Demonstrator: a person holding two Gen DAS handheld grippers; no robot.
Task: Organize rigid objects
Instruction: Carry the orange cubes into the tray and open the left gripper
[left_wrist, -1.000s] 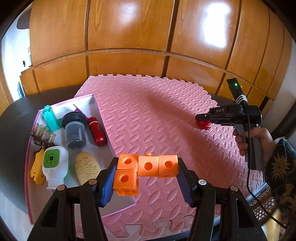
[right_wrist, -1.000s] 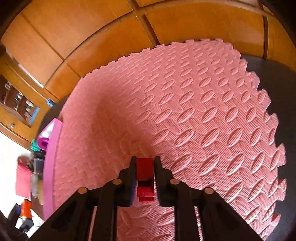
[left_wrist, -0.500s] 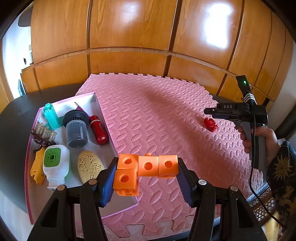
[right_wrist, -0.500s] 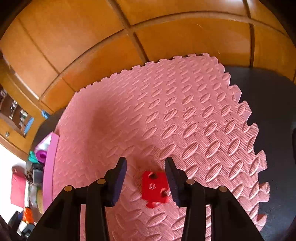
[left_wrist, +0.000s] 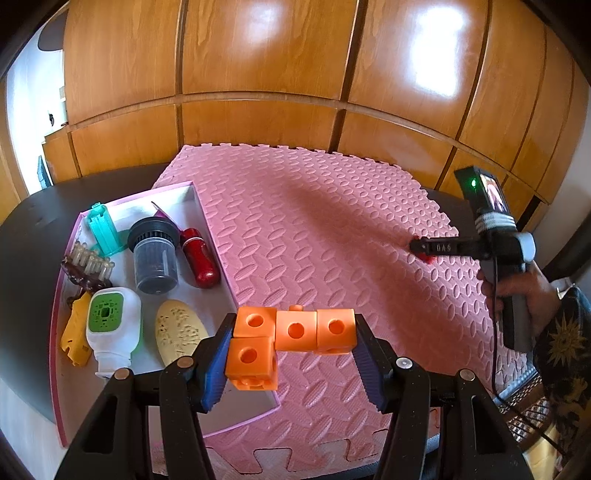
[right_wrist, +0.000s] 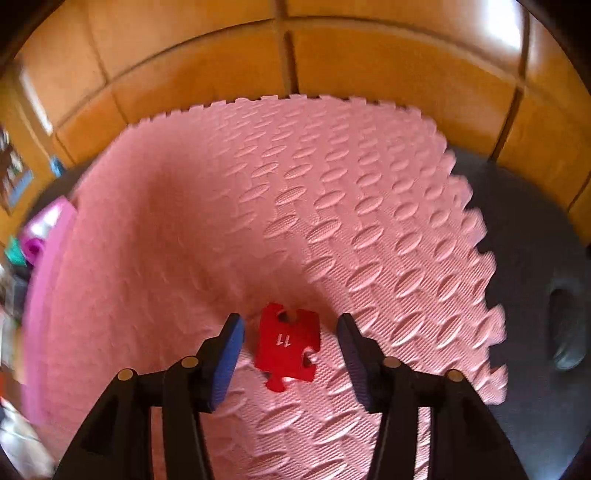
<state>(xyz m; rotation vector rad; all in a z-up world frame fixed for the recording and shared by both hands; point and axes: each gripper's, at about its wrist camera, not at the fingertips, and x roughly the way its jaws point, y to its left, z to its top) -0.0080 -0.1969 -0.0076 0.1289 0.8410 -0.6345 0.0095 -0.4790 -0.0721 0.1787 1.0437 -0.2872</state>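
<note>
My left gripper (left_wrist: 291, 354) is shut on a cluster of orange cubes (left_wrist: 255, 354) with round holes, held above the near corner of the pink tray (left_wrist: 199, 206). A flat red puzzle piece (right_wrist: 288, 345) marked 11 lies on the pink foam mat (right_wrist: 332, 221). My right gripper (right_wrist: 290, 328) hovers over it with its jaws closing, the piece between them and clear of both pads. In the left wrist view the right gripper (left_wrist: 421, 245) shows at the mat's right side, with a bit of the red piece (left_wrist: 428, 260) peeking from under it.
The tray holds a teal case (left_wrist: 101, 229), a dark jar (left_wrist: 153, 254), a red cylinder (left_wrist: 197, 258), a white bottle with a green label (left_wrist: 112, 325), a yellow oval (left_wrist: 179, 332), a yellow piece (left_wrist: 75, 332) and a brush (left_wrist: 86, 262). Wooden panels stand behind the dark table (left_wrist: 29, 229).
The right gripper let go of the red piece, which now lies flat on the mat; its jaws opened and the gripper turned. The left gripper and orange cubes stayed still.
</note>
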